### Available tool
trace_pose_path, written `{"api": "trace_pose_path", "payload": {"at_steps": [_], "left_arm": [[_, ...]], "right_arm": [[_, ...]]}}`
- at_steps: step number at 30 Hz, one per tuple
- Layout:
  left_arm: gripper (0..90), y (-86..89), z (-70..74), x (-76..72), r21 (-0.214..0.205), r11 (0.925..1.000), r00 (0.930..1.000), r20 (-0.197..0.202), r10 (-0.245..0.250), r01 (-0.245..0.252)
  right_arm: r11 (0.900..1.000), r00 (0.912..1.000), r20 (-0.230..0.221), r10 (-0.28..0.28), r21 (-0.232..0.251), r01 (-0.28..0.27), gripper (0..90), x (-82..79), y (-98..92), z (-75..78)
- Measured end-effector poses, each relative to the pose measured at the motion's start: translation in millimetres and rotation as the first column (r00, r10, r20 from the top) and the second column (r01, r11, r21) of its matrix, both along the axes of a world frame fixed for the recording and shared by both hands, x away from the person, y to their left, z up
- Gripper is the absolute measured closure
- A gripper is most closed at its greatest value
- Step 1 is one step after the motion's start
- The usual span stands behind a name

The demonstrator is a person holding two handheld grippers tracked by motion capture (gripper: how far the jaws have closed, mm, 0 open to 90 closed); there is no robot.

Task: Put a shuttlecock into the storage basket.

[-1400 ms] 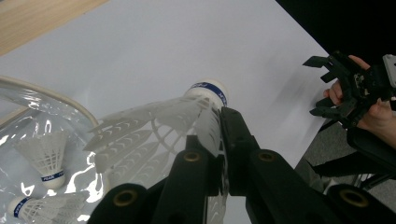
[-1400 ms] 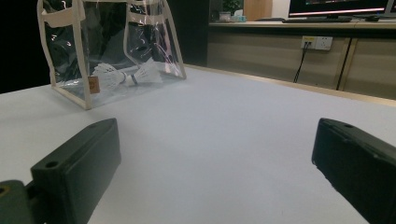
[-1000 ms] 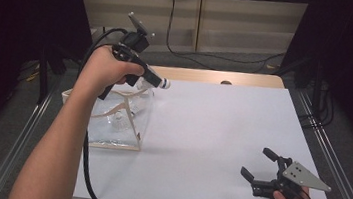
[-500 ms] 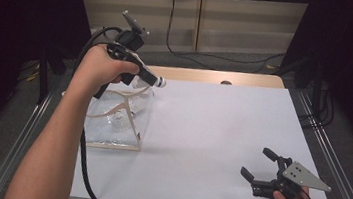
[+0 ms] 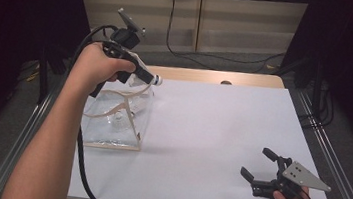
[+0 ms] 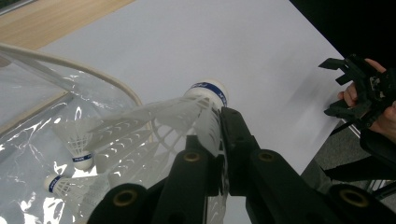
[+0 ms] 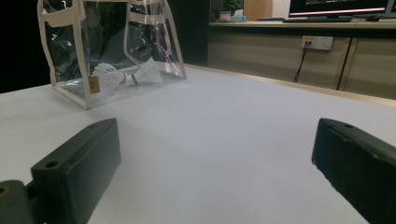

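My left gripper [image 5: 146, 75] is held above the top of a clear plastic bag [image 5: 114, 117] with beige trim, at the table's left. It is shut on a white shuttlecock [image 6: 187, 112], pinching the feather skirt. The blue-banded cork [image 5: 156, 80] sticks out past the jaws toward the right. In the left gripper view the gripper [image 6: 217, 126] hangs over the bag's open rim [image 6: 93, 77], with two more shuttlecocks [image 6: 79, 140] lying inside. My right gripper [image 5: 255, 162] rests open near the table's front right corner with nothing between its jaws. It faces the bag [image 7: 107, 42] across the table.
A white sheet [image 5: 221, 135] covers the table, with a wooden strip [image 5: 207, 76] along the far edge. Metal rails [image 5: 328, 162] run down both sides. Cables and a low cabinet lie beyond the far edge. The right gripper [image 6: 329, 87] and its hand appear far off in the left gripper view.
The left hand has drifted slightly to the left with the shuttlecock still in its jaws. The right gripper has kept still.
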State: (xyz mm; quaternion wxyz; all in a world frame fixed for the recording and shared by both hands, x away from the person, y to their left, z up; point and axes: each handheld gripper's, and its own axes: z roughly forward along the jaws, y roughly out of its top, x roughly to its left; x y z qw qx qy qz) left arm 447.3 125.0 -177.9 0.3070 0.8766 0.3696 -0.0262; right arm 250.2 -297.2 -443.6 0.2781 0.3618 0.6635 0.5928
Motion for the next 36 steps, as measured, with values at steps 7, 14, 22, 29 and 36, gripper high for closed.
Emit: {"api": "trace_pose_path", "payload": {"at_steps": [7, 14, 22, 29, 36], "left_arm": [[88.1, 4.5, 3.1, -0.3, 0.001, 0.9999, 0.9999, 0.006, 0.012, -0.012], [88.2, 10.5, 4.2, 1.9, 0.003, 0.9998, 0.9997, 0.008, 0.021, -0.021], [88.1, 16.0, 4.0, 3.6, 0.009, 0.9991, 0.9990, 0.016, 0.042, -0.042], [88.1, 20.6, 1.6, 6.8, 0.016, 0.9981, 0.9979, 0.028, 0.058, -0.059], [88.1, 25.1, -0.6, 10.9, 0.015, 0.9972, 0.9969, 0.028, 0.073, -0.073]], "right_arm": [[1.0000, 1.0000, -0.001, 0.000, 0.001, 0.000, 0.9, -0.2, 0.2, 0.1], [1.0000, 1.0000, -0.001, 0.001, 0.002, -0.001, 0.9, -0.2, 0.1, 0.1], [1.0000, 1.0000, -0.001, 0.001, -0.002, -0.001, 0.9, -0.1, -0.1, 0.0], [1.0000, 1.0000, 0.001, -0.002, 0.001, 0.002, 0.9, 0.2, 0.1, -0.1], [1.0000, 1.0000, -0.001, 0.001, 0.000, -0.001, 0.9, 0.2, -0.3, -0.3]]}}
